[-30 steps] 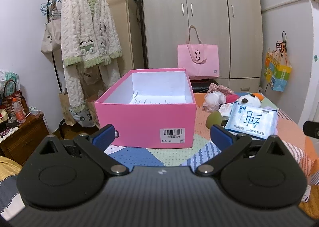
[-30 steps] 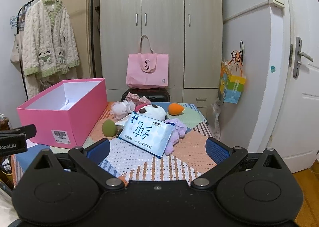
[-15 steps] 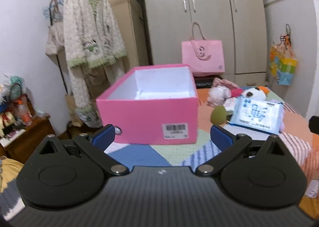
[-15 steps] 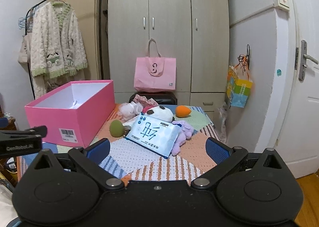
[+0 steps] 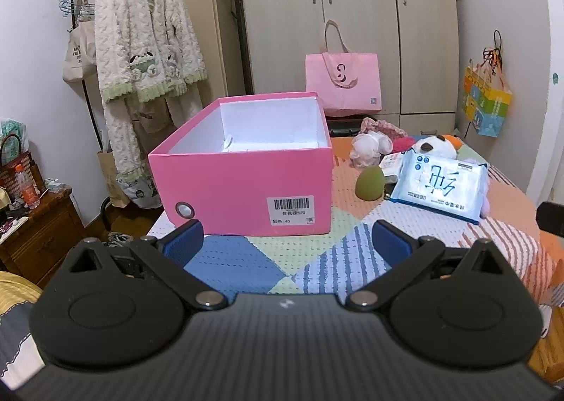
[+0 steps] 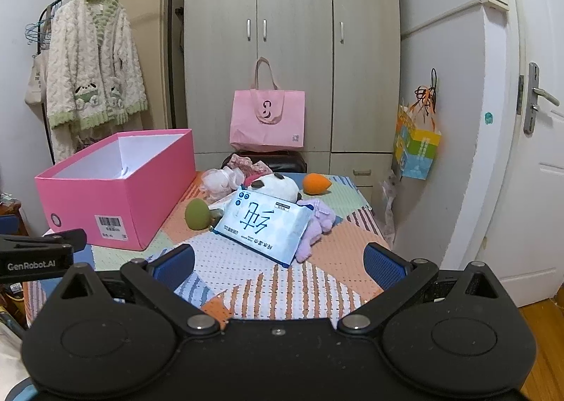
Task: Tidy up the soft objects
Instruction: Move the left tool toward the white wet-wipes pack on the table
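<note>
On the patchwork table [image 6: 328, 256] my left gripper [image 5: 287, 242] and right gripper [image 6: 278, 261] both hover spread wide, holding nothing. Ahead, the pink box [image 5: 246, 168] stands open (white inside), and just beside it lie the green sponge [image 6: 197, 213], tissue pack [image 6: 262, 226], panda plush [image 6: 278, 186] and purple plush [image 6: 315, 224].

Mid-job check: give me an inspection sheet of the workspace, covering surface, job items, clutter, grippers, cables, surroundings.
Surface: patchwork cloth covers the table.
Job's things: pink box open; only a bit of white paper visible inside. Beside it lie the tissue pack, green sponge, orange sponge, panda plush, purple plush.
Clutter: nothing seen.
Grippers: left gripper and right gripper with jaws apart, both empty.
Cables: nothing seen.
Surroundings: wardrobe, pink tote, hanging robe.
</note>
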Tool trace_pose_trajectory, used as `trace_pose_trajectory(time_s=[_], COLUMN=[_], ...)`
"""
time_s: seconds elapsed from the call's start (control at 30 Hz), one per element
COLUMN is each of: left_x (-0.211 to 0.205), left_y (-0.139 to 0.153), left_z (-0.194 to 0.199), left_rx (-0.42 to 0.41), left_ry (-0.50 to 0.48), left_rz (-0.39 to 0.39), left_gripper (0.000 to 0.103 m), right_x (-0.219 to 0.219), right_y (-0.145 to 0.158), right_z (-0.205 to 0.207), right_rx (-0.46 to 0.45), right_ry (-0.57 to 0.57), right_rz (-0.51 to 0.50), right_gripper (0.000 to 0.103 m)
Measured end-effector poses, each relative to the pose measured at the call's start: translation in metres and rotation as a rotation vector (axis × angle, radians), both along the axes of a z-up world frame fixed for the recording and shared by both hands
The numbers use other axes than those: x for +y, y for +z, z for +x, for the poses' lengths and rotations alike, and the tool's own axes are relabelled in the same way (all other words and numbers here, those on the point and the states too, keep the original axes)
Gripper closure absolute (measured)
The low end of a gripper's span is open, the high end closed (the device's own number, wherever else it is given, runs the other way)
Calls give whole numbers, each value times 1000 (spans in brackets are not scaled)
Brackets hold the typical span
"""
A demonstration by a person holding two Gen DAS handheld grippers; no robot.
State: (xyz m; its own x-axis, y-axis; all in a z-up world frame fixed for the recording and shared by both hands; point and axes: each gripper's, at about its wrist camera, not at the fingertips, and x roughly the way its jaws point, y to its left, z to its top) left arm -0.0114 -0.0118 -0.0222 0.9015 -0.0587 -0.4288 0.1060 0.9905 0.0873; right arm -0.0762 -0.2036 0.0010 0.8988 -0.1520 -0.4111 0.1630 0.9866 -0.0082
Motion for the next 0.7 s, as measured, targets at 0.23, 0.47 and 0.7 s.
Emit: trace_pose_trajectory(time_s=[0.23, 0.47, 0.7], left_x=[-2, -2, -4], left_y=[0, 1, 1], left_z=[-1, -4, -5], left_rx=[8, 2, -1], left_ry=[-28, -31, -30], left_rz=[0, -1, 9], left_gripper=[0, 0, 0], right_x=[-1, 0, -4], right_y=[-2, -2, -3], right_z=[1, 1, 4], right_rx=[7, 3, 9], right_ry=[-1, 2, 6], right_rz=[-7, -7, -8], right_gripper=[0, 0, 0])
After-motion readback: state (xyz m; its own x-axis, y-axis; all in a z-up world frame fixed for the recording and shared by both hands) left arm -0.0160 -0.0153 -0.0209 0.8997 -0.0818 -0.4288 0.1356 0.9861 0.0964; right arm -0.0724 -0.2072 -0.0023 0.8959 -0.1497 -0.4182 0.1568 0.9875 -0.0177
